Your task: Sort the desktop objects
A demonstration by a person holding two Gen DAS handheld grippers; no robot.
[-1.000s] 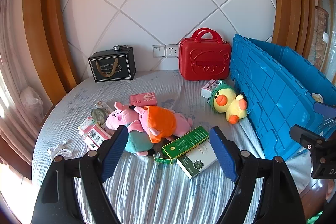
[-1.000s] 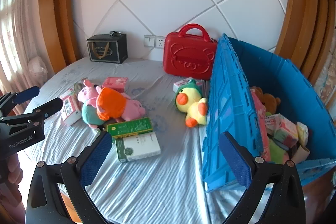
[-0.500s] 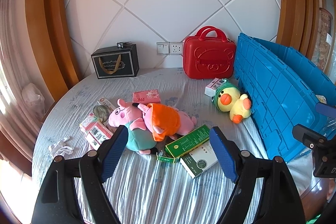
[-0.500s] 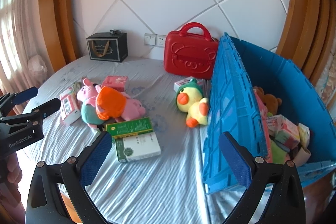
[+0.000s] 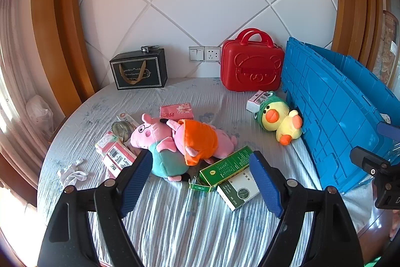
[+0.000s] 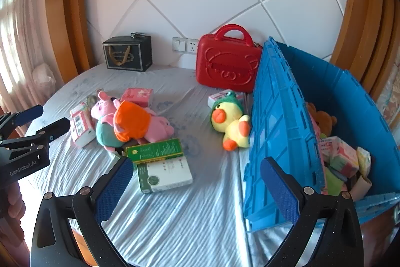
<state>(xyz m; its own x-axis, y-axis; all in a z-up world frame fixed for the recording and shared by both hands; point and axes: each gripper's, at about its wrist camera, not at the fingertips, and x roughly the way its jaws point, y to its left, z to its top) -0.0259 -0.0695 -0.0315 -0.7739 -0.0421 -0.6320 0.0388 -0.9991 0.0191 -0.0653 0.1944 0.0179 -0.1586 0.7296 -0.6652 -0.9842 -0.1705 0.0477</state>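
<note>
I hold both my left gripper (image 5: 200,177) and right gripper (image 6: 196,188) wide and empty above the striped cloth. Between picks, I judge; next, reach down for the flat green cardboard box (image 5: 226,168) beside the pink plush pigs (image 5: 180,142), bound for the blue plastic crate (image 6: 282,129).

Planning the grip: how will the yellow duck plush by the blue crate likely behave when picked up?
The duck plush looks soft and stuffed, so it will probably squash between the pads and weigh little. Its rounded body leans against the blue crate, so a push may roll it. Fabric should not slip.
</note>
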